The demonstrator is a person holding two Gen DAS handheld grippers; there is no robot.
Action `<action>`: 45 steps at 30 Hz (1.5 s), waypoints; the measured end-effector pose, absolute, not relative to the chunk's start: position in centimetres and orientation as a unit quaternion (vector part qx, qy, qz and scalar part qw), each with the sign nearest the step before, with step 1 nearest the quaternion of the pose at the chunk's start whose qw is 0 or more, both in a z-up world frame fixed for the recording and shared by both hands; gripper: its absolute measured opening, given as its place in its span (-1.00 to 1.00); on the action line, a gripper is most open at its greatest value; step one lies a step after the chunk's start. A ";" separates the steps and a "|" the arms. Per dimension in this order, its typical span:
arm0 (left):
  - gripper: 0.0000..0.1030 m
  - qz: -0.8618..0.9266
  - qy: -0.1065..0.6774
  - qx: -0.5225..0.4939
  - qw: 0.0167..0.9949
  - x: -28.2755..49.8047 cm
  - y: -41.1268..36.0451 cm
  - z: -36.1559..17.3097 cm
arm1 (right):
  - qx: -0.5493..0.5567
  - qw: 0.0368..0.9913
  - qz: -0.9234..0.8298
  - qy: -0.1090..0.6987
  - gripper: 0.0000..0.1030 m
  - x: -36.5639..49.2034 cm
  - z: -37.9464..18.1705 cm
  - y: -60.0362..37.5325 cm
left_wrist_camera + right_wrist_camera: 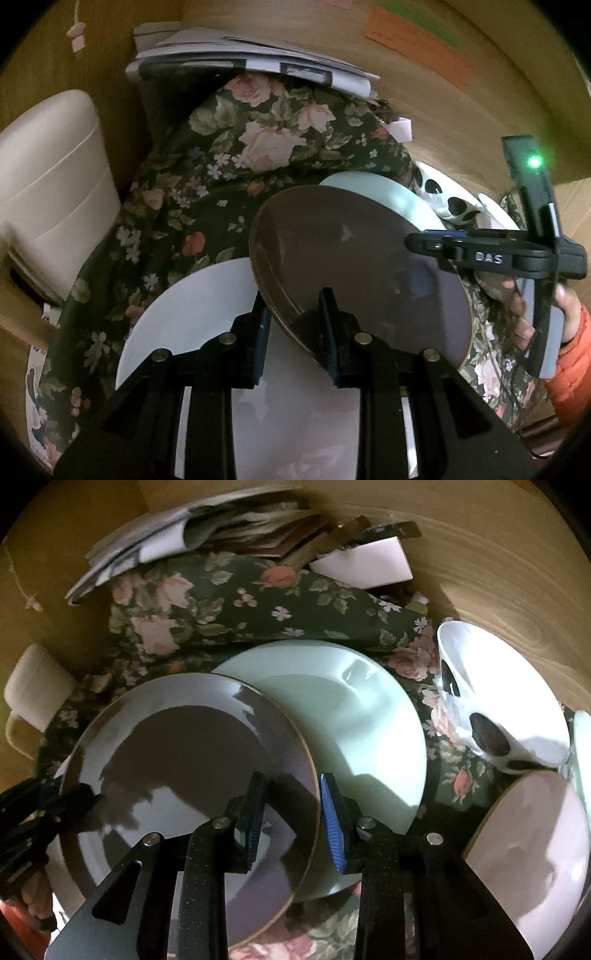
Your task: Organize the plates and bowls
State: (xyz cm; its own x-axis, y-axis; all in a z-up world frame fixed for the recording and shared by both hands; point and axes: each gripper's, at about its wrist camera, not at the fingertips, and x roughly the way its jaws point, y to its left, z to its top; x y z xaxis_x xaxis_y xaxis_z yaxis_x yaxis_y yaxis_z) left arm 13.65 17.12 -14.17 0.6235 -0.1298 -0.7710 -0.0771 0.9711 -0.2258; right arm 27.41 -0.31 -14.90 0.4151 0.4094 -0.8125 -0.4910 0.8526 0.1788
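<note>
A glossy grey-brown plate (351, 258) (177, 746) is held tilted above the floral cloth, overlapping a pale green plate (351, 720) (388, 195). My left gripper (293, 295) is shut on its near-left rim. In the right wrist view the same gripper (85, 794) shows at the plate's far left edge. My right gripper (293, 777) is shut on the opposite rim, with the rim running between its blue pads (332, 823). From the left wrist view the right gripper (417, 242) reaches in from the right, held by a hand in an orange sleeve (569, 376). A white plate (192, 306) lies under the left gripper.
A white bowl with black spots (498, 686) (454, 206) lies tipped at the right, and a pinkish dish (535, 849) sits in front of it. A cream mug (33, 698) stands at the left. Stacked papers (240, 55) rest behind the floral cloth (221, 166), against wooden walls.
</note>
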 end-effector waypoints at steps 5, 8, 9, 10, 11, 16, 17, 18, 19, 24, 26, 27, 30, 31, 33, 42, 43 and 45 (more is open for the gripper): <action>-0.48 -0.008 0.437 -0.124 0.891 12.9 17.7 -14.1 | -0.030 0.843 0.279 0.459 -0.44 25.9 -14.8 -0.8; -0.48 0.000 0.438 -0.122 0.891 12.5 17.9 -14.2 | -0.016 0.844 0.287 0.452 -0.44 23.0 -14.3 -1.0; -0.47 0.001 0.439 -0.125 0.890 12.4 18.1 -14.3 | -0.013 0.845 0.291 0.449 -0.44 22.7 -14.2 -1.2; -0.47 0.001 0.440 -0.128 0.889 12.3 18.3 -14.4 | -0.010 0.845 0.293 0.447 -0.44 22.4 -13.9 -1.1; -0.47 0.003 0.442 -0.132 0.887 12.2 18.5 -14.5 | -0.008 0.845 0.296 0.444 -0.44 22.2 -13.8 -1.1; -0.46 0.009 0.451 -0.143 0.881 12.2 19.0 -15.1 | -0.003 0.837 0.314 0.448 -0.47 21.5 -14.2 -1.0; -0.46 0.009 0.453 -0.148 0.879 12.3 19.1 -15.3 | 0.003 0.838 0.316 0.444 -0.48 21.3 -14.3 -1.0; -0.46 0.009 0.453 -0.149 0.879 12.3 19.2 -15.3 | 0.002 0.840 0.317 0.440 -0.48 21.1 -14.2 -1.0; -0.46 0.011 0.452 -0.145 0.880 12.2 19.1 -15.3 | -0.002 0.844 0.314 0.435 -0.48 21.0 -14.2 -0.7; -0.47 0.012 0.450 -0.142 0.882 12.1 18.9 -15.2 | 0.005 0.845 0.319 0.430 -0.49 21.1 -14.3 -1.0; -0.47 0.013 0.445 -0.137 0.885 12.0 18.7 -15.0 | 0.012 0.843 0.322 0.431 -0.49 21.2 -14.4 -1.2; -0.47 0.015 0.443 -0.135 0.886 11.9 18.6 -14.8 | 0.017 0.843 0.323 0.430 -0.49 21.3 -14.5 -1.1; -0.47 0.013 0.439 -0.138 0.888 11.9 18.5 -14.5 | 0.022 0.845 0.321 0.428 -0.49 21.1 -14.4 -1.9; -0.47 0.012 0.438 -0.138 0.888 11.9 18.4 -14.4 | 0.024 0.844 0.322 0.428 -0.49 21.1 -14.4 -2.0; -0.47 0.010 0.438 -0.136 0.889 12.0 18.2 -14.2 | 0.026 0.845 0.321 0.427 -0.49 20.9 -14.4 -2.3; -0.47 0.004 0.437 -0.124 0.891 11.6 16.8 -13.6 | 0.032 0.851 0.314 0.419 -0.49 19.7 -14.2 -3.6; -0.47 0.004 0.436 -0.123 0.891 11.5 16.6 -13.5 | 0.033 0.852 0.314 0.418 -0.49 19.5 -14.2 -3.8; -0.47 0.004 0.435 -0.123 0.892 11.3 16.3 -13.3 | 0.034 0.853 0.313 0.415 -0.49 19.2 -14.1 -4.2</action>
State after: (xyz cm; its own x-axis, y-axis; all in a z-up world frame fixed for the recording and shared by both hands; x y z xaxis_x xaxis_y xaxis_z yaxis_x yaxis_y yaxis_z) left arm 11.28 16.32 -13.28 0.6218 -0.0996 -0.7768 -0.1137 0.9699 -0.2153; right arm 19.18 -4.22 -14.10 0.4590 0.5630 -0.6873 -0.5065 0.8014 0.3181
